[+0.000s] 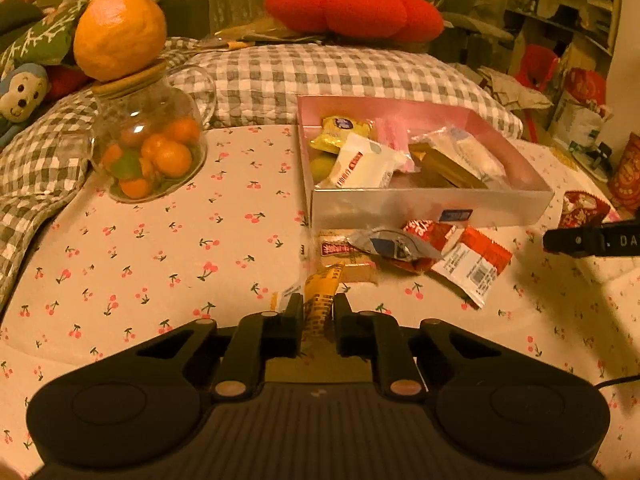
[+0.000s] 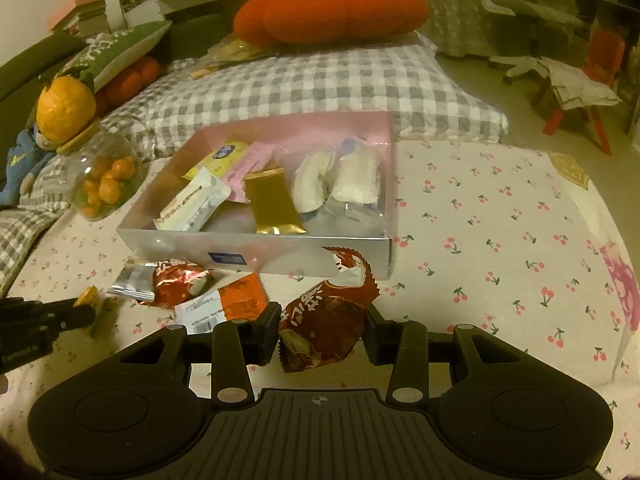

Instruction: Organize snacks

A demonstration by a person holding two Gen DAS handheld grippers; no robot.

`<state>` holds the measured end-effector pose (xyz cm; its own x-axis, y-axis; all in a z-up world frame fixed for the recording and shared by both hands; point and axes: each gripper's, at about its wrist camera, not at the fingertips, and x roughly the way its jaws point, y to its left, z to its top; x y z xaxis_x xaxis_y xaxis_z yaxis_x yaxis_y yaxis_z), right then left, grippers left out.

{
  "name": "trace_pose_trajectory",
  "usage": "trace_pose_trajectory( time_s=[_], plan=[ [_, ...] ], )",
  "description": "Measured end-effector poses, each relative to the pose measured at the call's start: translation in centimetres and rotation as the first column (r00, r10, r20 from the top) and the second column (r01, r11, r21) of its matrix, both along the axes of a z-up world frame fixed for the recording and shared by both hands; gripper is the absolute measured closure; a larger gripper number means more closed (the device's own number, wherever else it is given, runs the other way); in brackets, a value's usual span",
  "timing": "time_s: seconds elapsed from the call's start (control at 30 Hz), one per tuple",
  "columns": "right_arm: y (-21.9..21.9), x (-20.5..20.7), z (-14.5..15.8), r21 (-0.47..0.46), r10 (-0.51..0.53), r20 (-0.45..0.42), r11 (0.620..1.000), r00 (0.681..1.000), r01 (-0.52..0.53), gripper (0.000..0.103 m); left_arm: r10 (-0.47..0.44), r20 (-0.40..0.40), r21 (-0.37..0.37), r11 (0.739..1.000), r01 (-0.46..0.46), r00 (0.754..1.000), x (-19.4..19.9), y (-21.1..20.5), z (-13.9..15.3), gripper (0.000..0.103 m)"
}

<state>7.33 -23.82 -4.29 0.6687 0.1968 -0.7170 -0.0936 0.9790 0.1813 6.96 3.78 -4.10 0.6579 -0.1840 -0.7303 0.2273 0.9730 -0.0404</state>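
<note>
**A:** Both claws are loaded. The left gripper (image 1: 318,312) pinches a slim yellow snack bar (image 1: 322,298) between its fingers, low over the cherry-print cloth (image 1: 140,264), just short of the silver box (image 1: 428,206). The right gripper (image 2: 322,326) is clamped on a dark red crinkly packet (image 2: 326,320), hovering right in front of that same box's near wall.

**B:** What's the danger here?

**A:** Crowding, I'd say. Both claws aim at one box, and the left one already shows at the edge of the right camera. If they go in together, they may bump. Also, the red packet looks puffy and slick; it's gripped around the middle, so it could squirt out or get crushed.

**B:** And the yellow bar?

**A:** It's held near one end, with most of it sticking forward toward the box. It could swing or snag the box's near wall on the way over.

**B:** How does the box look?

**A:** Shallow, shiny walls, pinkish inside. There's a yellow pack, a white wrapper, a gold sachet and two clear bags of pale snacks already lying in it. Space remains, mostly by the near wall.

**B:** Anything left outside?

**A:** Yes. A loose pile (image 1: 420,252) of red, orange and silver wrappers lies on the cloth just in front of the box.
</note>
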Motion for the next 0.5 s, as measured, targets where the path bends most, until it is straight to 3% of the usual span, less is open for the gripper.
trace_pose_trajectory(
  time_s=[0.2, 0.5],
  plan=[
    [0.1, 0.0, 0.4, -0.005, -0.006, 0.008, 1.000, 1.000, 0.006, 0.063, 0.036, -0.003, -0.029, 0.999, -0.036, 0.999, 0.4, 1.1, 0.6, 0.093],
    [0.3, -0.1, 1.7, 0.034, 0.010, 0.032, 0.999, 0.999, -0.011, 0.063, 0.087, -0.022, -0.141, 0.986, -0.090, 0.996, 1.2, 2.7, 1.8, 0.095]
  ],
)
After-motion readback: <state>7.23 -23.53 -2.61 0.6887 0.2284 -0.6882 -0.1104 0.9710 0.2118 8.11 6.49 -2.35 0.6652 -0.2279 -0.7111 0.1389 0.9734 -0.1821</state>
